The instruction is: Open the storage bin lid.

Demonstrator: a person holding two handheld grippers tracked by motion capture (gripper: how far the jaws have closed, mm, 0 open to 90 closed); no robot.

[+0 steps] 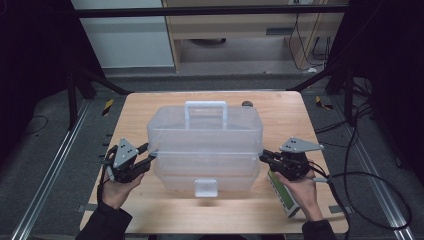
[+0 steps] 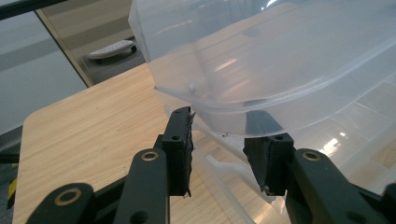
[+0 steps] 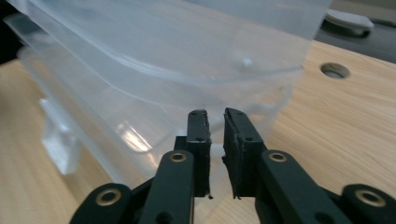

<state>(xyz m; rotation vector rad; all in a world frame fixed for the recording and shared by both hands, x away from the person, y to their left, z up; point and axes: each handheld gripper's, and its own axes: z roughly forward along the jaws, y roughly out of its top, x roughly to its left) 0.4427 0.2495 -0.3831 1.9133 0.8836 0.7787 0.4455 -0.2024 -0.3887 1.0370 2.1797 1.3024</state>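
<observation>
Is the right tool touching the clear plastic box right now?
Cannot tell. In the right gripper view the right tool sits at the clear plastic box with a slim gap between its jaws, but whether the tips meet the wall isn't plain.

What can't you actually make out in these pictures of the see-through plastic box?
- Green-and-white carton, high view: partly hidden under the right claw and the hand; its print is too small to read.
- Clear storage box, both claw views: cut off by the edges; the cloudy plastic blurs its inside.
- Left claw, left claw view: one pad sits behind the box's rim, so any contact is unclear.
</observation>
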